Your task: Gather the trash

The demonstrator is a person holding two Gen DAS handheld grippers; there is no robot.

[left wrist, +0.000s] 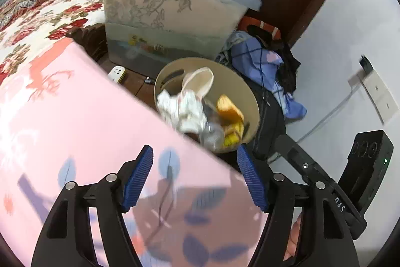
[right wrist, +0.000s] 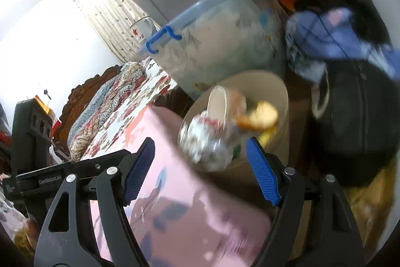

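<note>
A bedroom corner, seen along both grippers: at far left the bed with its rose-print quilt (left wrist: 50,16), then a pink sheet (left wrist: 75,116) spread to the bed's near corner, and just off that corner the beige bin (left wrist: 252,104), standing on the floor in front of a clear storage box (left wrist: 175,16). The bin is already heaped with trash: crumpled white paper (left wrist: 185,109), a pale shoe insole (left wrist: 200,81) and a yellow wrapper (left wrist: 231,116). To its right lie a black bag (left wrist: 270,121) and blue clothing (left wrist: 262,61) against the wall. The left gripper (left wrist: 195,177) hangs wide open and empty over the sheet's edge; the right gripper (right wrist: 200,172) is likewise spread wide, nothing between its blue pads (right wrist: 262,177), aimed at the bin's near rim. Nothing appears left in either gripper to drop. If the bin is to be lifted, a firm pinch on the bare rim, clear of the loose paper, and a level carry would likely keep the pile from spilling.
</note>
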